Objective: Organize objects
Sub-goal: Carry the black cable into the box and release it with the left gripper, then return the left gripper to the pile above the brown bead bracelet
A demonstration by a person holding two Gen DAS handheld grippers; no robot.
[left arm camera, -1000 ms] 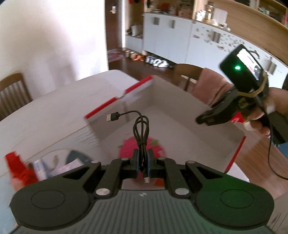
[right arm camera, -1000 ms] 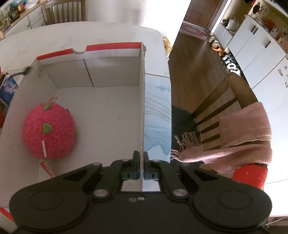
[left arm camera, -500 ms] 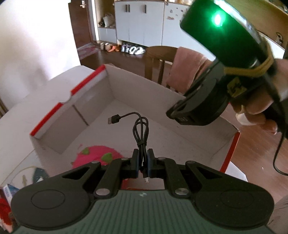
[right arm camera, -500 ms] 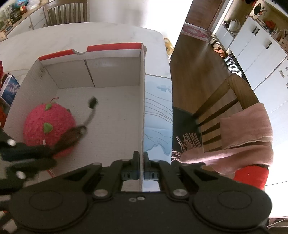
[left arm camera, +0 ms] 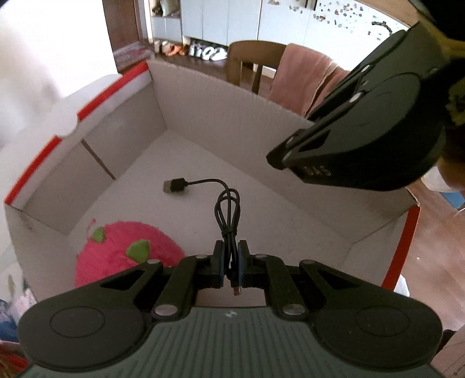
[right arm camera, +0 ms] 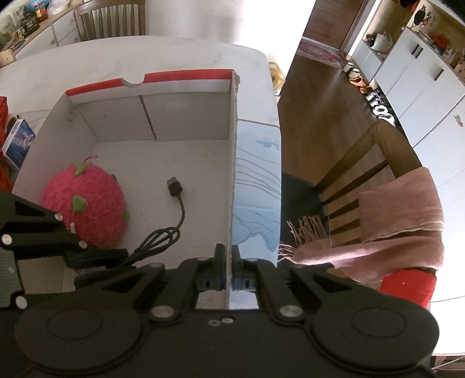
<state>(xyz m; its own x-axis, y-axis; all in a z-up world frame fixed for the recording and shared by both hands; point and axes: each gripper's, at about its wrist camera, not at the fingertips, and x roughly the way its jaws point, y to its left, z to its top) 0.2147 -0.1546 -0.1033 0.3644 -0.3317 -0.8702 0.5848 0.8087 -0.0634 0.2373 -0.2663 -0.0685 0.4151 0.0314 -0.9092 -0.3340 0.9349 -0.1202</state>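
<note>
A white cardboard box [left arm camera: 218,110] [right arm camera: 116,122] with red-edged flaps stands open on the table. On its floor lies a pink plush strawberry [left arm camera: 125,256] [right arm camera: 84,209]. My left gripper [left arm camera: 231,256] [right arm camera: 116,257] is shut on a bundled black USB cable [left arm camera: 228,206] [right arm camera: 162,238] and holds it low inside the box, beside the plush. The cable's plug [left arm camera: 174,185] [right arm camera: 174,187] reaches out over the box floor. My right gripper [right arm camera: 228,256] [left arm camera: 277,158] is shut on the top edge of the box's right wall [right arm camera: 232,162].
A wooden chair [right arm camera: 363,162] draped with a pink fringed scarf [right arm camera: 401,215] [left arm camera: 302,75] stands just right of the white table [right arm camera: 145,55]. A small blue carton [right arm camera: 19,139] and red items lie left of the box. Another chair [right arm camera: 110,17] stands at the table's far side.
My left gripper has carried the cable over the left wall and down into the box, closer to the right gripper. The right gripper has kept its hold on the wall.
</note>
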